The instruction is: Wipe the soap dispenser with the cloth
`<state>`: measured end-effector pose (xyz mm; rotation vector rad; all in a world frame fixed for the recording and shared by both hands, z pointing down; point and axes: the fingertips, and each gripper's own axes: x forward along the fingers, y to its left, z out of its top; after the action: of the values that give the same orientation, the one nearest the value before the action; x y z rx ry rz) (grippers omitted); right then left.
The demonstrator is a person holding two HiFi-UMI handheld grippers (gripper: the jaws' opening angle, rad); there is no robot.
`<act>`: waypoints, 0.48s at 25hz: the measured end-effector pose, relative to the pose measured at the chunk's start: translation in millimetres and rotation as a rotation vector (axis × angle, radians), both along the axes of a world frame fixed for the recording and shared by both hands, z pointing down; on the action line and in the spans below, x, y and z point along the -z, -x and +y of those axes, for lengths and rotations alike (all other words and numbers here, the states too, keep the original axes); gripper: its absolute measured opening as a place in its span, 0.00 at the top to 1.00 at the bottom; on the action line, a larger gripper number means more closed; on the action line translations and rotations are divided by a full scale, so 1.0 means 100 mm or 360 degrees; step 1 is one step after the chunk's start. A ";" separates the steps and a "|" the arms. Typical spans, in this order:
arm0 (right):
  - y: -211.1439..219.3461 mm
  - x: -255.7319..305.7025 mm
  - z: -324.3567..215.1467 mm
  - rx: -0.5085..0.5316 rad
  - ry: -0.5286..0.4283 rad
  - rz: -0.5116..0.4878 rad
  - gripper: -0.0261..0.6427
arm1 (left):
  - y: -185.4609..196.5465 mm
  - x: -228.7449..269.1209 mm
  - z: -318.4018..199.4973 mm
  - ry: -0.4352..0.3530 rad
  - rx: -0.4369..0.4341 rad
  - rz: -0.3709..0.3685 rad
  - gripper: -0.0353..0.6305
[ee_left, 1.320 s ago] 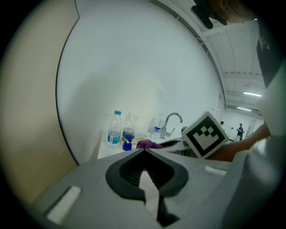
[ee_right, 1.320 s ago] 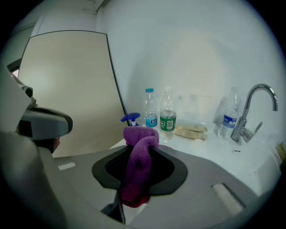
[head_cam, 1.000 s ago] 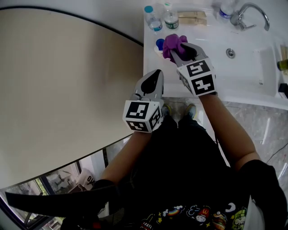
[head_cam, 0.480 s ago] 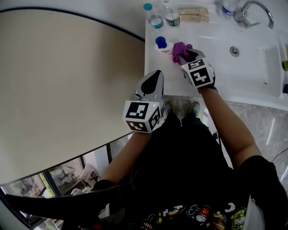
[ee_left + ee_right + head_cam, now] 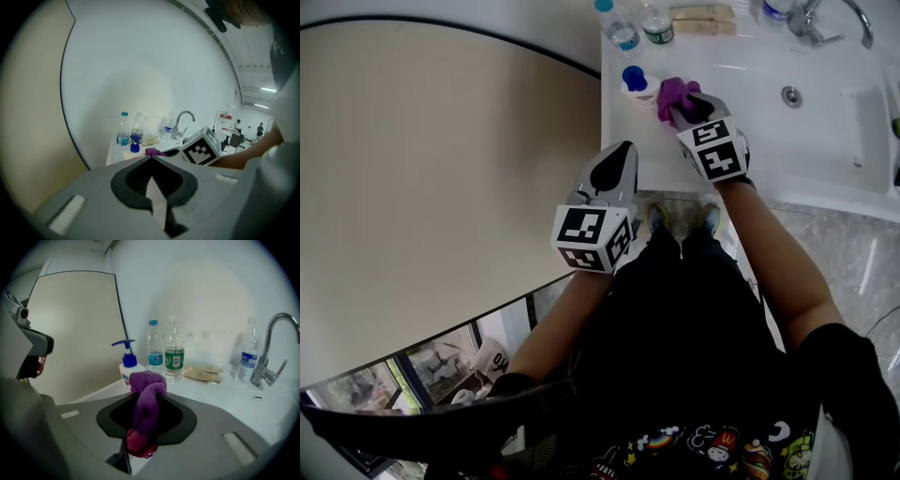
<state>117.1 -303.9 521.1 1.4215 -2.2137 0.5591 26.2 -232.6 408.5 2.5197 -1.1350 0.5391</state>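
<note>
The right gripper point(image 5: 678, 107) has its jaws clamped on a bunched purple cloth point(image 5: 146, 394) just beside the white, blue-pumped plastic soap dispenser point(image 5: 636, 83) on the white sink counter point(image 5: 750, 141); the left gripper point(image 5: 621, 150) has its jaws closed, empty

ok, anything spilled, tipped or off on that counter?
Nothing stands out: the soap dispenser and bottles stand upright on the counter, no spill visible, cloth bunched in the right gripper.

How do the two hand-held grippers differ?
The right hand-held gripper clamps a purple cloth; the left hand-held gripper is shut on nothing. The right is over the white counter beside the soap dispenser; the left is held farther back. Both carry marker cubes.
</note>
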 end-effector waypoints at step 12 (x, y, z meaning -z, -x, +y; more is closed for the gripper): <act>0.12 0.47 -0.03 -0.0054 -0.0166 -0.0020 0.76 | 0.24 0.01 0.00 0.0005 -0.0017 0.0029 0.95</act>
<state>105.2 -307.3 474.1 1.5142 -2.2619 0.4708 1.8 -232.6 407.6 2.5240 -1.1139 0.5197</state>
